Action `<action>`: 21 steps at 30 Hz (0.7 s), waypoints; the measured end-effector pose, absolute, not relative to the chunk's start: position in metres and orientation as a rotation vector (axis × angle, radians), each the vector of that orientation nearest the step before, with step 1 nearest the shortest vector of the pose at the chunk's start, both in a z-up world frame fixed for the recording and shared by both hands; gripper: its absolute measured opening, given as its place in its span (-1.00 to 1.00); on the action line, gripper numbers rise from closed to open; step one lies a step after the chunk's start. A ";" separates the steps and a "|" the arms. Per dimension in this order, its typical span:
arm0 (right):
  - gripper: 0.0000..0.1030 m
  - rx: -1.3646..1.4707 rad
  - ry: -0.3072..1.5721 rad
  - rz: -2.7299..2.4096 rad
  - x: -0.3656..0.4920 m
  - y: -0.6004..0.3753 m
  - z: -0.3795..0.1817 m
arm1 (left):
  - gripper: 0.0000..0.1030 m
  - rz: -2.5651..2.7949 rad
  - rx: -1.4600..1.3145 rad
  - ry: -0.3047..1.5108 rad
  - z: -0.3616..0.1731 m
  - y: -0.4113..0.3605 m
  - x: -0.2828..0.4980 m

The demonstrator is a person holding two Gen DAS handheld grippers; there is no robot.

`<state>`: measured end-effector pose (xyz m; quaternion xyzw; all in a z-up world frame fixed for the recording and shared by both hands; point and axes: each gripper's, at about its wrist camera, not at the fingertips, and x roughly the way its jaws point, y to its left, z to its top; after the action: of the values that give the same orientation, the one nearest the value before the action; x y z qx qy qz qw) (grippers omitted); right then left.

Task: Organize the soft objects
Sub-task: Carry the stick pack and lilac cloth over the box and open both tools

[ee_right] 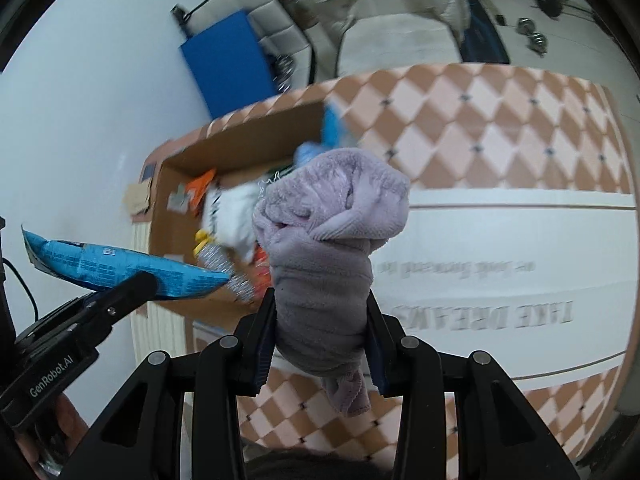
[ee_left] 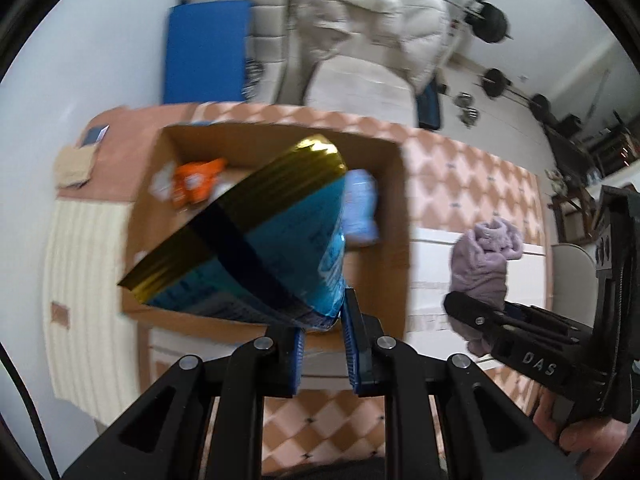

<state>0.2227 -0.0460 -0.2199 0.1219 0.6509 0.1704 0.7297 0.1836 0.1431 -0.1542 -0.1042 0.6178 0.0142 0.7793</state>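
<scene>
My left gripper [ee_left: 322,320] is shut on the corner of a blue and gold snack bag [ee_left: 256,236], held above the front of an open cardboard box [ee_left: 384,216]. The bag also shows in the right wrist view [ee_right: 120,268]. My right gripper [ee_right: 320,320] is shut on a bunched lilac fleece cloth [ee_right: 324,240], held above the table to the right of the box [ee_right: 240,148]. The cloth also shows in the left wrist view [ee_left: 484,260]. The box holds an orange packet [ee_left: 192,184], a light blue packet [ee_left: 360,204] and several other packets.
The table has a peach and white checked cloth [ee_right: 480,120] with a white printed band. A cream ribbed mat [ee_left: 84,280] lies left of the box. Behind are a blue board [ee_left: 204,48], a beige sofa with a cream duvet [ee_left: 380,12] and barbell weights [ee_left: 492,20].
</scene>
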 end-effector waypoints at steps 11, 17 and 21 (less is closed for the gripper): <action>-0.20 0.210 1.520 0.306 0.227 0.018 -0.276 | -0.71 0.145 -0.236 1.452 -0.199 0.226 0.165; -0.20 0.182 1.582 0.254 0.242 0.029 -0.305 | -0.71 0.124 -0.231 1.606 -0.257 0.243 0.192; -0.20 0.158 1.624 0.213 0.251 0.035 -0.325 | -0.71 0.135 -0.236 1.671 -0.284 0.253 0.215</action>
<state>0.2505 0.0348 -0.3253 0.0702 0.7235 0.0947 0.6802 0.2153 0.2532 -0.2844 -0.1046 0.7391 0.0596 0.6628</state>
